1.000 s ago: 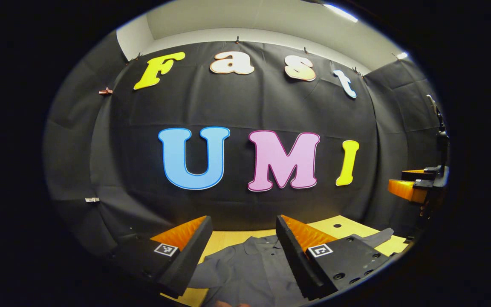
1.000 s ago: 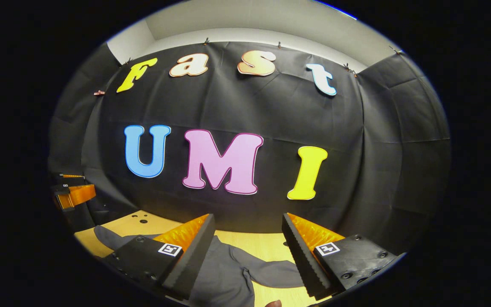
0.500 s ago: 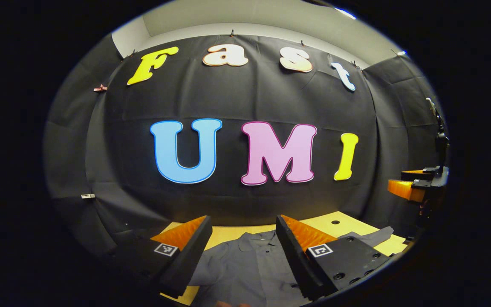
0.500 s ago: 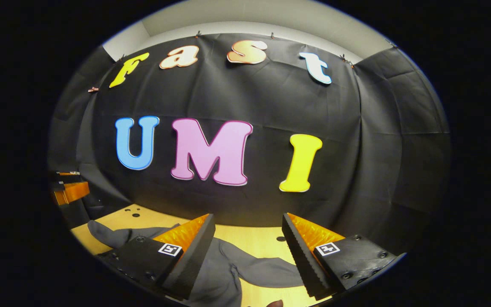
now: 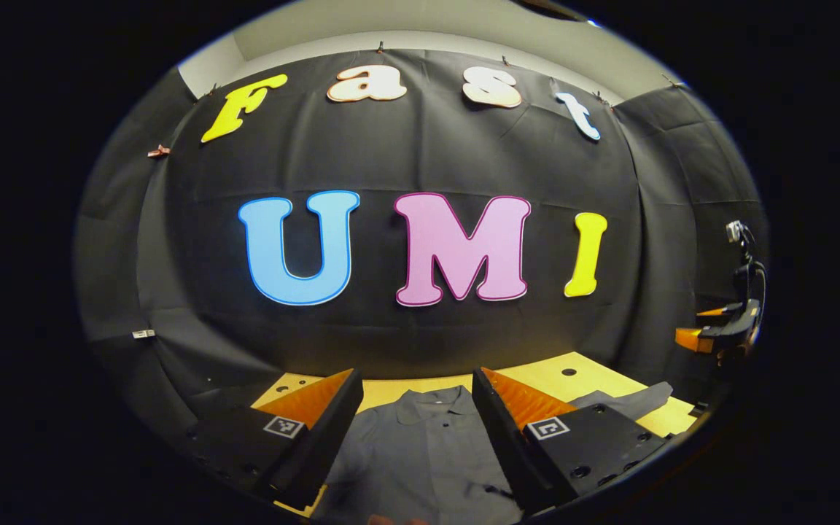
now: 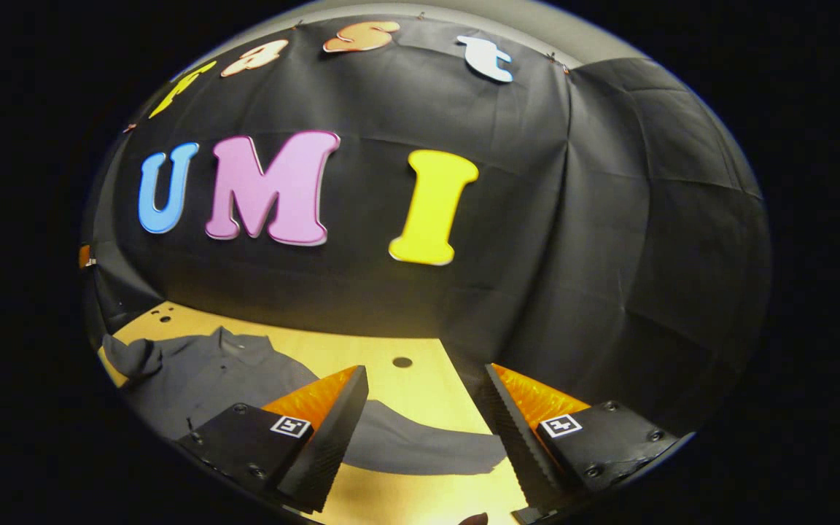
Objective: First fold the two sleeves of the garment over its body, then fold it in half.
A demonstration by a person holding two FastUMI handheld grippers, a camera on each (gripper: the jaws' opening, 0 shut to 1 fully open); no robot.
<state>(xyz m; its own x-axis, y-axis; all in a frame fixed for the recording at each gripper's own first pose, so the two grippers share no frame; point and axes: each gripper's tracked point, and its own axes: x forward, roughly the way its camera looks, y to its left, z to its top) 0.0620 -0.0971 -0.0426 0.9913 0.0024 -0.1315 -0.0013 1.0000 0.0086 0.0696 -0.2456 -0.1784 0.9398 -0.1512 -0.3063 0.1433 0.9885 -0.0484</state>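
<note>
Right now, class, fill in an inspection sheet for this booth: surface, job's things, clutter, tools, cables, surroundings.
Surface: pale wooden table with small round holes.
Job's things: grey collared shirt lying flat, collar toward the wall; right sleeve spread out on the table, not yet folded.
Clutter: nothing seen.
Tools: left tool open above the shirt's body, holding nothing; right tool open above the spread sleeve, holding nothing.
Cables: a dark cable loops at the right tool in the left gripper view.
Surroundings: black cloth wall behind the table.
</note>
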